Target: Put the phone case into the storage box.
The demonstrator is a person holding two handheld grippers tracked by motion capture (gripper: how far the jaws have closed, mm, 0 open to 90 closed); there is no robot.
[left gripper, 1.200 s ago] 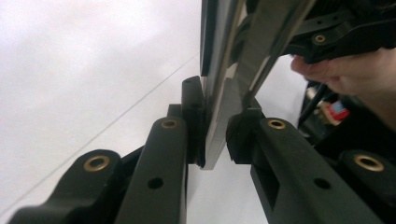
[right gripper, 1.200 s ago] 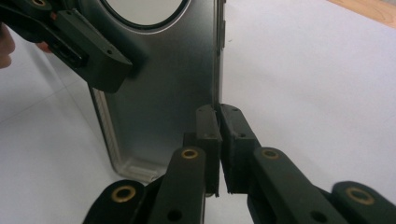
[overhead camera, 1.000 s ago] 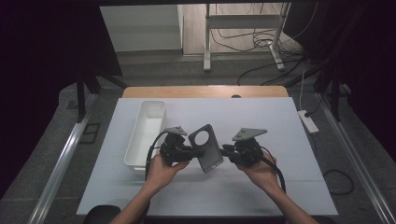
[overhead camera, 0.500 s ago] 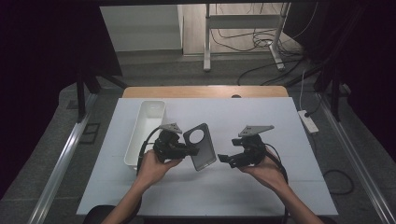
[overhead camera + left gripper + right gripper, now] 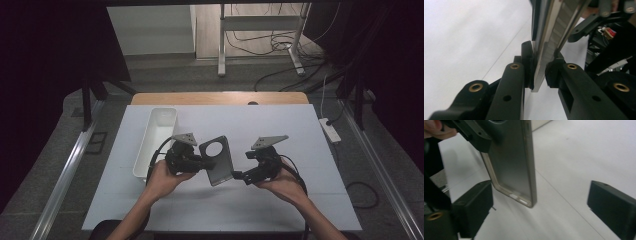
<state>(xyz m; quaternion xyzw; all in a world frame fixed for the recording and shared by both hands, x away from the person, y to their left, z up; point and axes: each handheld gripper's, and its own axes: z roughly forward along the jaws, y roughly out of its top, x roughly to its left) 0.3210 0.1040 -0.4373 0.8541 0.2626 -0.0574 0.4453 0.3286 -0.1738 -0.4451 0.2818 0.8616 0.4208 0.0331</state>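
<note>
High view: phone case (image 5: pixel 218 161) in left gripper (image 5: pixel 200 163)

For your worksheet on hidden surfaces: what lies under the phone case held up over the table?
Under the phone case, clamped by the left gripper, lies bare white table; the right gripper stands open beside it. The patch directly beneath is covered in the high view.

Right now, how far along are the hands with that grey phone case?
Done: the phone case is up off the white table, clamped by the left gripper. In hand: the right gripper has just opened its jaws; in its own view they stand wide apart beside the case's bottom corner, not touching it. Left, probably: setting it down, perhaps in the white bin, which looks empty.
</note>
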